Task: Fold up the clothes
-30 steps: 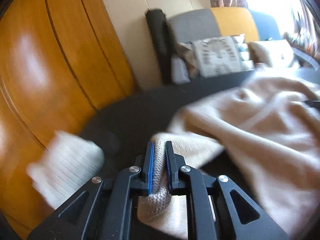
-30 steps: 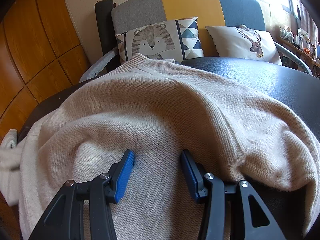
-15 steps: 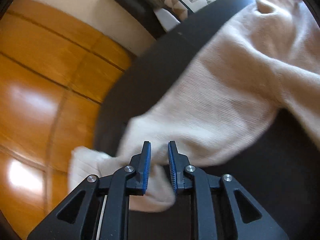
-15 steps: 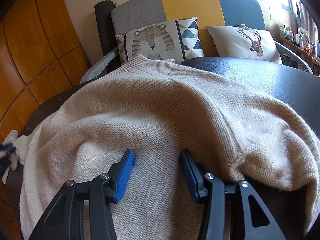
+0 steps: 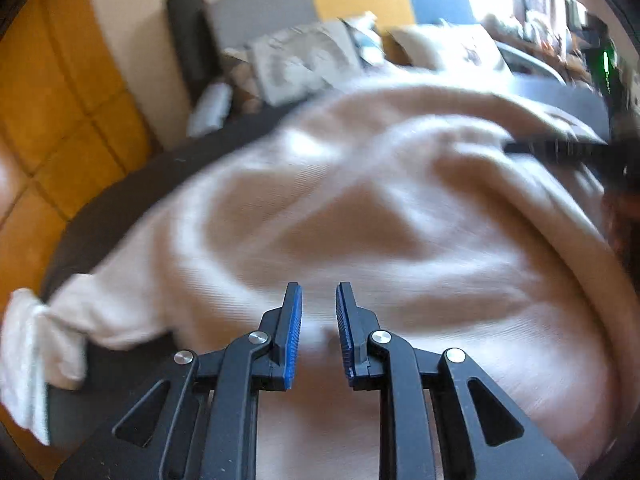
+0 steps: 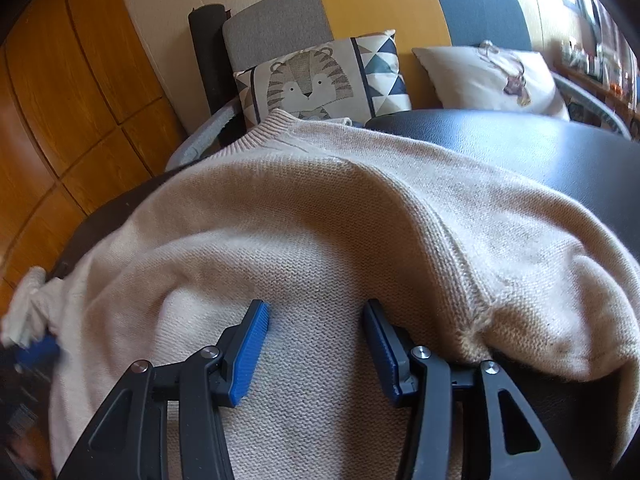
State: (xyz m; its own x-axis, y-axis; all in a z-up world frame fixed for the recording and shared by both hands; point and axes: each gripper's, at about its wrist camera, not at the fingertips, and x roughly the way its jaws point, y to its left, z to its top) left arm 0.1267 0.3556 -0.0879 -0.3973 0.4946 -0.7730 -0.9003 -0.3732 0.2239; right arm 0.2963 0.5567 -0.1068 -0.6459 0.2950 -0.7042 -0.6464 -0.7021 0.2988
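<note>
Behind sweater (image 6: 320,220): tiger cushion (image 6: 320,76), sofa (image 6: 376,4); both hand-held grippers spread, empty.

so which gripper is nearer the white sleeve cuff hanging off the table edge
Left. The left gripper hovers just right of the cuff; the right gripper sits farther right, over the sweater's middle.

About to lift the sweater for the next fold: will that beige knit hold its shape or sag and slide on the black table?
The sweater probably sags: it already lies in soft humps. Its chunky knit looks fairly heavy, so it may stretch. On the glossy table it could slide when pushed.
</note>
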